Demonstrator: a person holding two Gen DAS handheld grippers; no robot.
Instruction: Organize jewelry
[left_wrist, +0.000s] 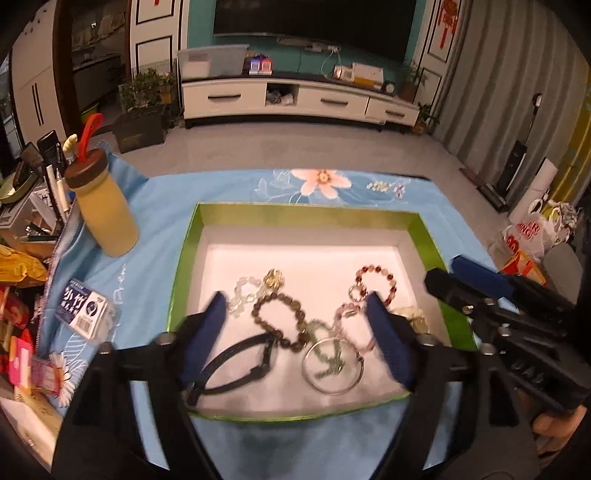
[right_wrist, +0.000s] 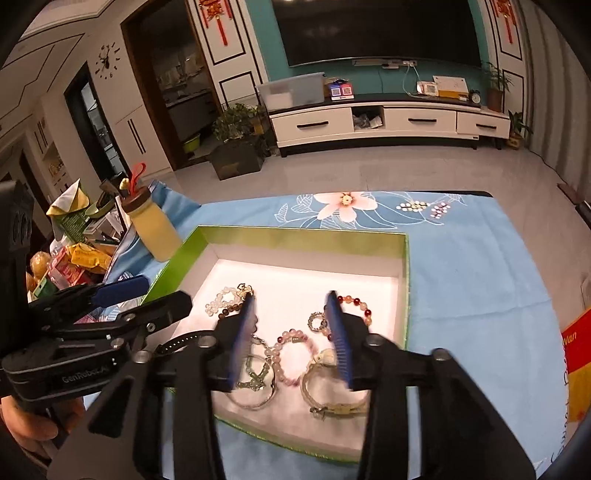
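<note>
Several bracelets lie tangled in the green-rimmed box (left_wrist: 192, 236) on the blue-clothed table (left_wrist: 155, 206), so you have both tools poised above it. Your left gripper (left_wrist: 295, 332) has its jaws spread wide with nothing between them, straddling the dark bead bracelet (left_wrist: 280, 317), the silver bangle (left_wrist: 332, 365) and the black band (left_wrist: 236, 362), a width that looks chosen to take a whole ring at once. Your right gripper (right_wrist: 291, 339) stands with its jaws about half apart, also empty, above the pink bead bracelet (right_wrist: 291, 354) and near the pale watch (right_wrist: 332, 387). The red bead bracelet (right_wrist: 354, 306) and clear bead bracelet (right_wrist: 221, 302) sit further back. Because the pieces overlap, lifting one will probably drag its neighbours.
</note>
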